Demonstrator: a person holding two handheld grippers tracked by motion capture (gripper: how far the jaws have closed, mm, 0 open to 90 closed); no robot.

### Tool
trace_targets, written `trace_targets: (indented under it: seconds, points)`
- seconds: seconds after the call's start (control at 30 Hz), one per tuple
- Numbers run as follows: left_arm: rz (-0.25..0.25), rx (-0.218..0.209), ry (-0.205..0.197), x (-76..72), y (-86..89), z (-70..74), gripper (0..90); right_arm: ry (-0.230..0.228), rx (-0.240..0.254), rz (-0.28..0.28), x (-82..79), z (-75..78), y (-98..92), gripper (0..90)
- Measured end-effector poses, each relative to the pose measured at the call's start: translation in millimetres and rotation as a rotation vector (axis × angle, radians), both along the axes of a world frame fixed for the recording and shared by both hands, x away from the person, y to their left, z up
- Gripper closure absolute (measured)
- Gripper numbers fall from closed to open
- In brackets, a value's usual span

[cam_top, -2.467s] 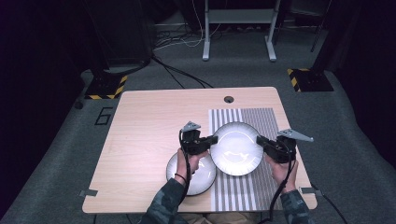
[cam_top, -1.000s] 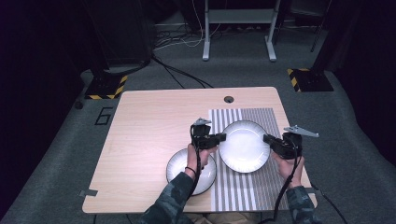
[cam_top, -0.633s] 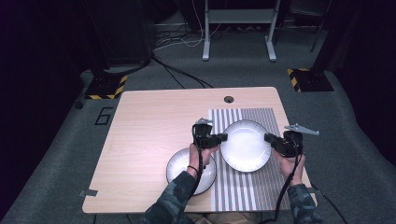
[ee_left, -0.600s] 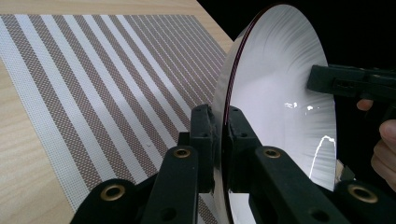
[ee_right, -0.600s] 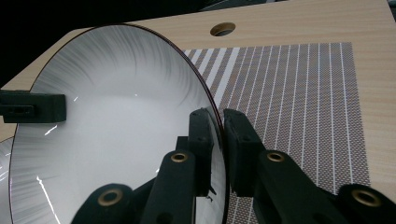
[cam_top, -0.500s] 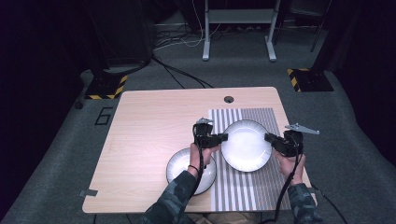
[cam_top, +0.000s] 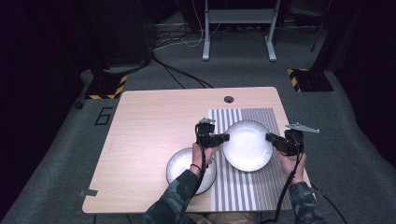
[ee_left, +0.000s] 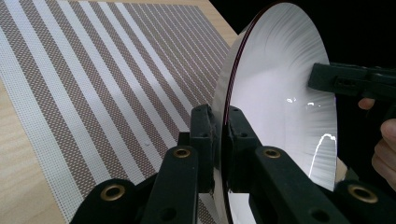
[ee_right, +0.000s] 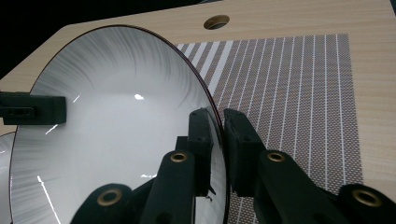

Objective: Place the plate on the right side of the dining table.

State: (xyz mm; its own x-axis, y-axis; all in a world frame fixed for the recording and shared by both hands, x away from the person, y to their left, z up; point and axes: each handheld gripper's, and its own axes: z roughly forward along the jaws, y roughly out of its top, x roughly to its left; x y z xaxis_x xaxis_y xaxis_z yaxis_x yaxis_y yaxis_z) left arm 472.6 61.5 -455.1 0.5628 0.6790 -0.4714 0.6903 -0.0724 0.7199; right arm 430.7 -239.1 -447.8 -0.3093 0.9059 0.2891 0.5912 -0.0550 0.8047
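A striped placemat (cam_top: 252, 186) lies on the wooden table (cam_top: 144, 135); 1 white bowl (cam_top: 180, 165) sits beside it.

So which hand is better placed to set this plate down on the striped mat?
Neither alone: the left gripper and right gripper are each shut on opposite rims of the plate, held over the striped mat. Lowering looks like a two-handed job.

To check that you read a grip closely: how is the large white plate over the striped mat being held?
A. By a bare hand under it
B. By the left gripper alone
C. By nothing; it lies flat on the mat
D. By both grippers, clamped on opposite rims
D: the left gripper and the right gripper each pinch an opposite rim of the plate, whose edge sits between closed jaws in both gripper views, above the striped mat.
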Motion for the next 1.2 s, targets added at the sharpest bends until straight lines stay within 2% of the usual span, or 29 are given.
trace_targets:
  seconds: [0.43,0.77,1.2]
  points:
    - [-0.001,0.028,0.015,5.6,-9.1,-6.7,83.6,0.026,-0.001,-0.004,6.1,-9.3,-7.2,81.3]
    - [0.034,0.061,0.034,7.7,-16.9,-10.5,83.0,0.044,-0.001,-0.011,12.4,-17.3,-8.9,80.9]
    - [0.060,0.141,0.003,5.7,-27.2,-13.0,81.8,0.058,-0.002,-0.025,13.8,-28.3,-10.4,80.6]
